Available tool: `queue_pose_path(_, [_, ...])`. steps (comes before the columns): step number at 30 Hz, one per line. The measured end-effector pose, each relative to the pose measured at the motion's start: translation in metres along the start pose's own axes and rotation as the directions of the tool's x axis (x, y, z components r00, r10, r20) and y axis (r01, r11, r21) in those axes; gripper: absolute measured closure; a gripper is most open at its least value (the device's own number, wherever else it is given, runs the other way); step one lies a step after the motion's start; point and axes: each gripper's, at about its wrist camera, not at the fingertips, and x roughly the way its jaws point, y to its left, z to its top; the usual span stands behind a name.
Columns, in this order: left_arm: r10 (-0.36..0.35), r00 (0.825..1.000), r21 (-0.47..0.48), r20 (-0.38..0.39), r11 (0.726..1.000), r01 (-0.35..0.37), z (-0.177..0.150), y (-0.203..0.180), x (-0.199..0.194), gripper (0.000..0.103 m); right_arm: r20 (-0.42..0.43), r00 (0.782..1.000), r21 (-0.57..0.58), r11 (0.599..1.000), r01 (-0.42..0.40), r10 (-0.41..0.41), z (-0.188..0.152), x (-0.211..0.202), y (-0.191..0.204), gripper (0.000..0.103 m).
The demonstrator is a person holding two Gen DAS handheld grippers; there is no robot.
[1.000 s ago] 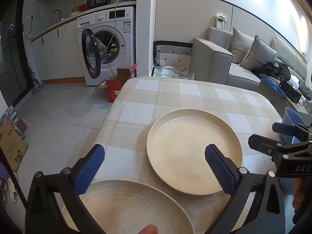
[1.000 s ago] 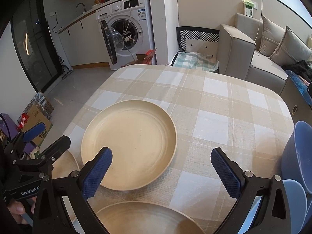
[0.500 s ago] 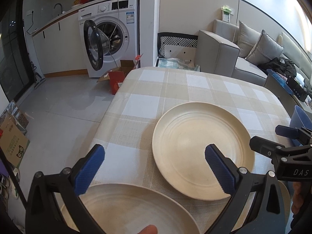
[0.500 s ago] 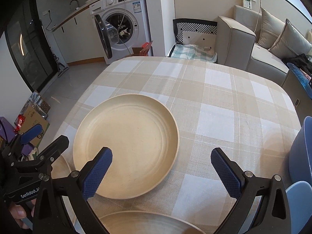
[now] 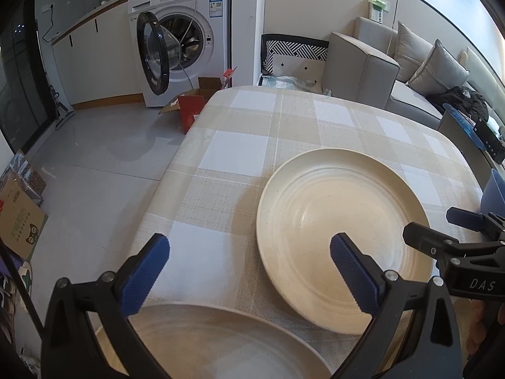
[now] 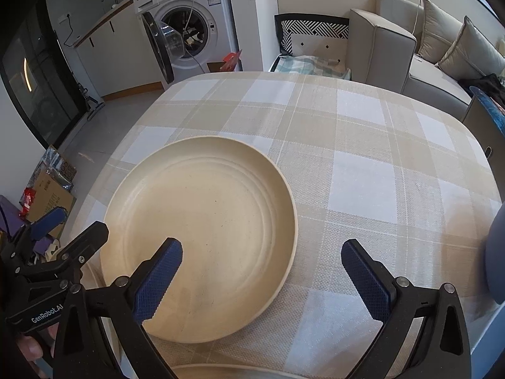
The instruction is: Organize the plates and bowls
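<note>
The plate (image 6: 202, 237) lay flat on the table (image 6: 363, 145) between both wide-open, empty grippers, its near rim under the right gripper's (image 6: 260, 279) left finger, the left gripper (image 5: 247, 276) reaching only its left edge.

Ahead of our left gripper (image 5: 246, 263) jaws, a plate (image 5: 344, 237) lies on the counter (image 5: 271, 132), toward the right jaw. A second plate (image 5: 221, 344) lies on the counter below these jaws. From our right gripper (image 6: 262, 268), the first plate (image 6: 202, 237) lies ahead under the left jaw, a bowl (image 6: 495, 252) sits far right, and a washing machine (image 6: 189, 25) stands on the floor beyond the counter.
</note>
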Motion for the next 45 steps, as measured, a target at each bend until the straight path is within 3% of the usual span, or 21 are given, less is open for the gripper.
queue_pose_path(24, [0.007, 0.998, 0.009, -0.068, 1.000, -0.007, 0.002, -0.003, 0.026, 0.006, -0.068, 0.997, 0.001, 1.000, 0.022, -0.022, -0.004, 0.031, -0.010, 0.005])
queue_pose_path(28, [0.005, 0.997, 0.016, -0.077, 1.000, -0.003, 0.002, -0.005, 0.029, 0.011, -0.088, 0.996, -0.003, 1.000, 0.015, -0.015, -0.005, 0.036, -0.010, 0.018])
queue_pose_path(33, [0.001, 0.997, 0.025, -0.080, 1.000, 0.001, 0.000, -0.007, 0.031, 0.015, -0.084, 0.996, -0.010, 1.000, 0.021, -0.022, -0.005, 0.036, -0.011, 0.021])
queue_pose_path(45, [-0.028, 0.995, 0.035, -0.098, 0.999, 0.032, -0.001, -0.010, 0.034, 0.050, -0.071, 0.997, -0.012, 1.000, 0.027, -0.027, -0.007, 0.031, -0.013, 0.034])
